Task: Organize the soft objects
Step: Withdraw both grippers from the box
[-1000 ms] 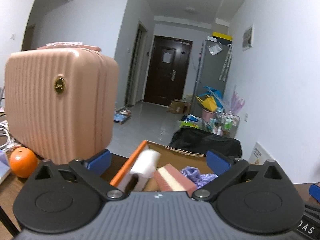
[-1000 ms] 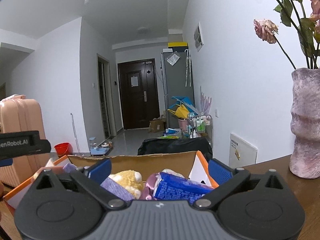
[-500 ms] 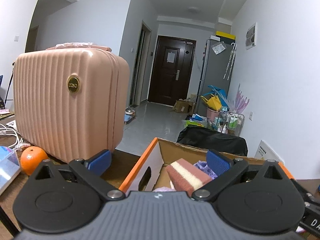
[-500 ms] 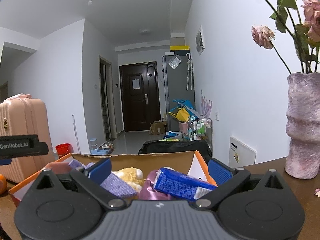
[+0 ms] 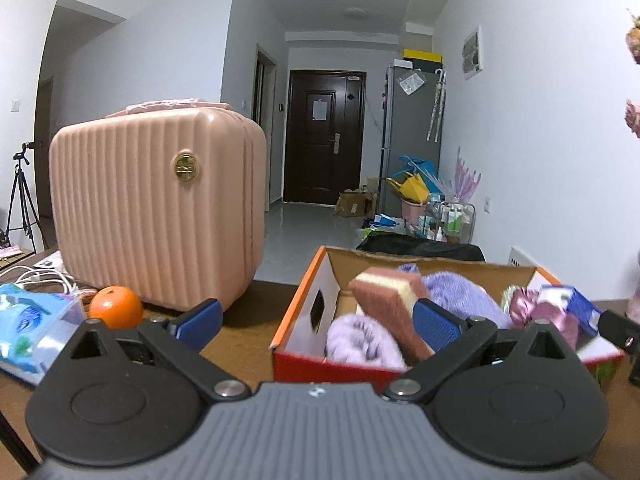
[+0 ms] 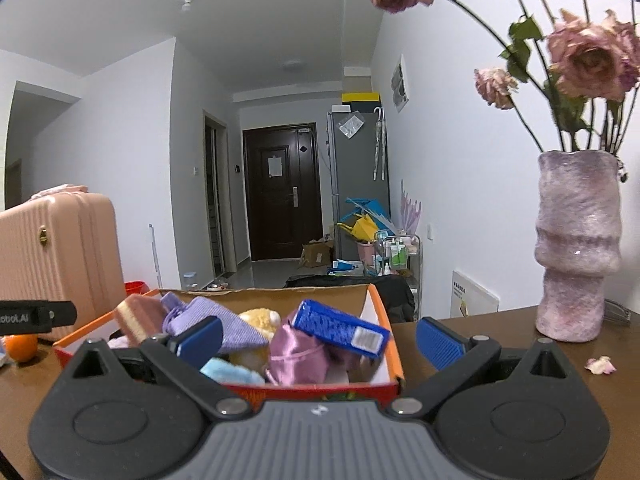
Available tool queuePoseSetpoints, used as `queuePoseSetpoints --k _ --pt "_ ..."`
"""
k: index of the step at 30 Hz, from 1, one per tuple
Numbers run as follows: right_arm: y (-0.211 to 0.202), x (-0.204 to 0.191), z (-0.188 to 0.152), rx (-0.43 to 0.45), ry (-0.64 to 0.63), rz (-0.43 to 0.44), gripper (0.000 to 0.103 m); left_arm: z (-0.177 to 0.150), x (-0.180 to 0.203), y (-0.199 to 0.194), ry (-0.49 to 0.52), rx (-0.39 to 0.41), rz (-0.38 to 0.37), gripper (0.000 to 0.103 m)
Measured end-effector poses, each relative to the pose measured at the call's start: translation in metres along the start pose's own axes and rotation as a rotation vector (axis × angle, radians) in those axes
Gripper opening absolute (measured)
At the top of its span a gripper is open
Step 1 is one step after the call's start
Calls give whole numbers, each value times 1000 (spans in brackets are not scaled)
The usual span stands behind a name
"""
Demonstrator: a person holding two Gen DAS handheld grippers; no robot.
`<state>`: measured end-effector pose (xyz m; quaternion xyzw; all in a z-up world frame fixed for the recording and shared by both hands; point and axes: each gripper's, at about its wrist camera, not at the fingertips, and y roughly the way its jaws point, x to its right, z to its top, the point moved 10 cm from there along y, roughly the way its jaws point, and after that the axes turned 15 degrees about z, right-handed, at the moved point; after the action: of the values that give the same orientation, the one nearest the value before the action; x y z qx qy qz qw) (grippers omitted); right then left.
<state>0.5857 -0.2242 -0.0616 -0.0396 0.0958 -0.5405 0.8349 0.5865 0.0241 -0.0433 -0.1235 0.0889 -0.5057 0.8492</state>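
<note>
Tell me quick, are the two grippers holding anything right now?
Left gripper: open, holding nothing, in front of the orange cardboard box.
Right gripper: open, holding nothing, at the same box.

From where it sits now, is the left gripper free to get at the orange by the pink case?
Probably yes. The left gripper is open and empty, and the orange sits exposed on the table, just outboard of its left finger.

You have one box, one sponge and one blue packet. One suitcase, one orange, one vase
</note>
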Motion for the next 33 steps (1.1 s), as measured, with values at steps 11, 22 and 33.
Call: queuePoseSetpoints --k 11,22,33 --pt "-68 -13 -17 -39 8 -9 103 -24 -40 -54 32 -27 -17 103" --pt "-149 -47 -41 -89 14 -4 103 -52 -74 -127 91 -38 -69 103" --pt "-215 -75 -60 -134 42 4 103 -79 -95 -213 158 -25 -149 103"
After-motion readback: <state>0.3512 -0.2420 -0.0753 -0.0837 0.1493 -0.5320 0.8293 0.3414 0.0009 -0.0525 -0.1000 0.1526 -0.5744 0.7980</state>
